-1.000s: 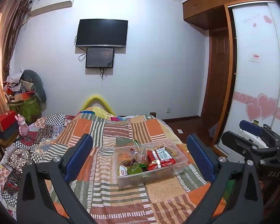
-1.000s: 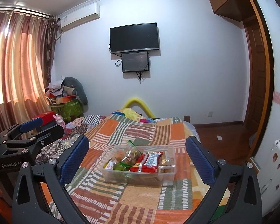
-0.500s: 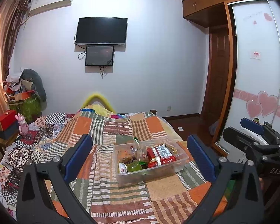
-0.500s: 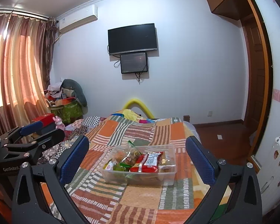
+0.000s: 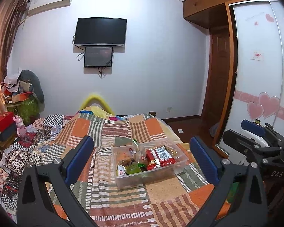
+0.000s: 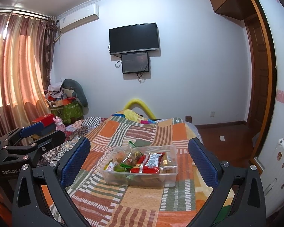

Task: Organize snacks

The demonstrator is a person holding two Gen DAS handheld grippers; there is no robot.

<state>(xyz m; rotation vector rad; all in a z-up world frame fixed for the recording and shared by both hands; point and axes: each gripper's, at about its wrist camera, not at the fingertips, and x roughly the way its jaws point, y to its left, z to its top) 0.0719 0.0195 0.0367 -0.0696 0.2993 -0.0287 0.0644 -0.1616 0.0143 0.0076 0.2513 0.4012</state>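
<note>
We hold both claws wide and empty, the left claw (image 5: 142, 158) and right claw (image 6: 139, 158) lifted slightly since a second ago, the clear snack bin (image 6: 142, 177) ahead between their fingers on the bed (image 6: 142, 194), snacks (image 6: 147, 160) inside.

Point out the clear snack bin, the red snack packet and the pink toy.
clear snack bin (image 6: 142, 179), right wrist view, front wall.
red snack packet (image 6: 151, 160), right wrist view, printed top face.
pink toy (image 5: 19, 124), left wrist view, body.

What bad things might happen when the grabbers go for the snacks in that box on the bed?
The clear box sits on a soft patchwork blanket, so it might tip or slide when pushed. The snacks are heaped together; pulling the red packet might drag its neighbours out.
</note>
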